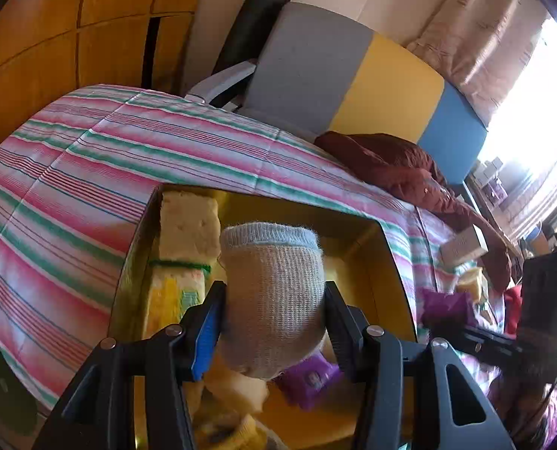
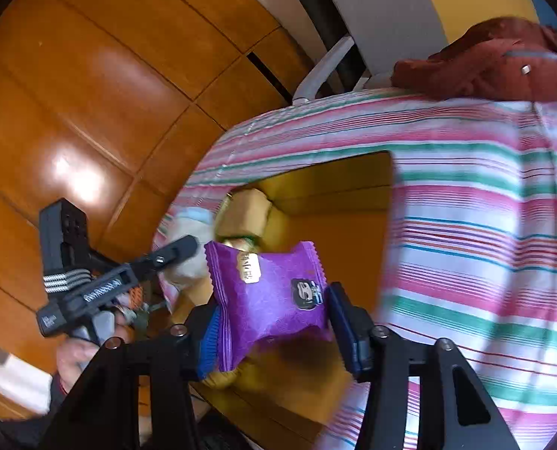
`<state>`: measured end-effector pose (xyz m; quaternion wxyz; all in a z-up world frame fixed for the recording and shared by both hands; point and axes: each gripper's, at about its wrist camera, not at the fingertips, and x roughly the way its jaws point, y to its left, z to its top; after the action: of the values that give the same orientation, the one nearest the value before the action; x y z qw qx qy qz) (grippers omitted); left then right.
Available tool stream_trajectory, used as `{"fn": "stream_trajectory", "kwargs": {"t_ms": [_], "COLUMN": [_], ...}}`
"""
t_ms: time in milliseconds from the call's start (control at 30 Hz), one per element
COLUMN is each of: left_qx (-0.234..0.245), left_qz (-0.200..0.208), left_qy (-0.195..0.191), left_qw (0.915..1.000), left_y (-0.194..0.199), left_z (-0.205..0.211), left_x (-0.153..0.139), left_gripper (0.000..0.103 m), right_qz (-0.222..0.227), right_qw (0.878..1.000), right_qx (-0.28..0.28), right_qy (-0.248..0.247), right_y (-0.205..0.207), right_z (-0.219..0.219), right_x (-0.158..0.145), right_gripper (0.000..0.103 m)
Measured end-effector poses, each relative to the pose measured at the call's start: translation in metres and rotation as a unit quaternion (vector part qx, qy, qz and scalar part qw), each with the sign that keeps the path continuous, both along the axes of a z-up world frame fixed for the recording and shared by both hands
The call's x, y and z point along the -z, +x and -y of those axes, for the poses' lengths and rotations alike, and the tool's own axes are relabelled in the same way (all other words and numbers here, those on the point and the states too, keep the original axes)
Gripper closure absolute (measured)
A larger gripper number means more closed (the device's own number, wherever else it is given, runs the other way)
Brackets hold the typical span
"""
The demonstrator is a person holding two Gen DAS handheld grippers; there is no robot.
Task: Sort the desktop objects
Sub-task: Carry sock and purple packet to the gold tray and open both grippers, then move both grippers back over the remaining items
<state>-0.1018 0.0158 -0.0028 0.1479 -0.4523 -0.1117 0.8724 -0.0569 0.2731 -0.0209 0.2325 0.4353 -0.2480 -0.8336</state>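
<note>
My left gripper (image 1: 274, 294) is shut on a rolled grey sock with a pale blue cuff (image 1: 271, 258), held over an open yellow box (image 1: 368, 232). The box holds cream sponge-like blocks (image 1: 188, 225) and a purple snack packet (image 1: 308, 378). In the right wrist view my right gripper (image 2: 273, 302) is shut on another purple packet (image 2: 267, 288), hanging above the same box (image 2: 338, 187). The left gripper (image 2: 186, 258) with the sock (image 2: 190, 225) shows at the box's left edge. A hand grips its handle.
The box lies on a bed with a pink, green and white striped cover (image 1: 91, 172). A maroon garment (image 1: 398, 165), a small white carton (image 1: 462, 247) and yellowish items (image 1: 473, 281) lie to the right. Wooden floor (image 2: 91, 112) and a chair (image 2: 376, 18) lie beyond.
</note>
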Motion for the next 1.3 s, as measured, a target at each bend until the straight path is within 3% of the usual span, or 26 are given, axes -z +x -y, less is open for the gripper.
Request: {"fn": "stream_trajectory", "kwargs": {"t_ms": [67, 200, 267, 400, 633, 800, 967, 1300], "left_qx": [0.000, -0.007, -0.013, -0.027, -0.021, 0.018, 0.070, 0.159], "left_qz": [-0.003, 0.008, 0.011, -0.005, -0.059, -0.075, -0.101, -0.063], "left_qy": [0.009, 0.030, 0.045, 0.038, -0.007, -0.041, -0.058, -0.035], "left_qw": [1.0000, 0.9995, 0.9988, 0.9989, 0.9980, 0.9962, 0.9908, 0.9847], "left_y": [-0.009, -0.028, -0.031, -0.020, 0.035, 0.068, 0.094, 0.119], "left_z": [0.002, 0.006, 0.011, 0.019, 0.006, -0.023, -0.054, -0.108], "left_x": [0.000, -0.002, -0.004, -0.012, -0.022, -0.020, -0.024, -0.013], "left_gripper": [0.050, 0.035, 0.030, 0.030, 0.031, 0.031, 0.031, 0.032], "right_qz": [0.004, 0.003, 0.005, 0.004, -0.010, -0.018, -0.009, 0.040], "right_qw": [1.000, 0.998, 0.998, 0.999, 0.999, 0.993, 0.987, 0.966], "right_qx": [0.008, 0.022, 0.022, 0.023, 0.046, 0.077, 0.126, 0.235], "right_qy": [-0.011, -0.054, -0.061, -0.044, 0.016, 0.083, 0.095, 0.103], "right_y": [-0.007, -0.015, -0.014, -0.001, 0.043, 0.067, 0.089, 0.139], "right_z": [0.011, 0.026, 0.029, 0.031, 0.019, 0.005, -0.034, -0.124], "right_x": [0.000, -0.002, -0.002, -0.004, -0.003, 0.000, 0.003, 0.016], "right_gripper": [0.044, 0.018, 0.018, 0.018, 0.014, 0.011, 0.010, 0.008]}}
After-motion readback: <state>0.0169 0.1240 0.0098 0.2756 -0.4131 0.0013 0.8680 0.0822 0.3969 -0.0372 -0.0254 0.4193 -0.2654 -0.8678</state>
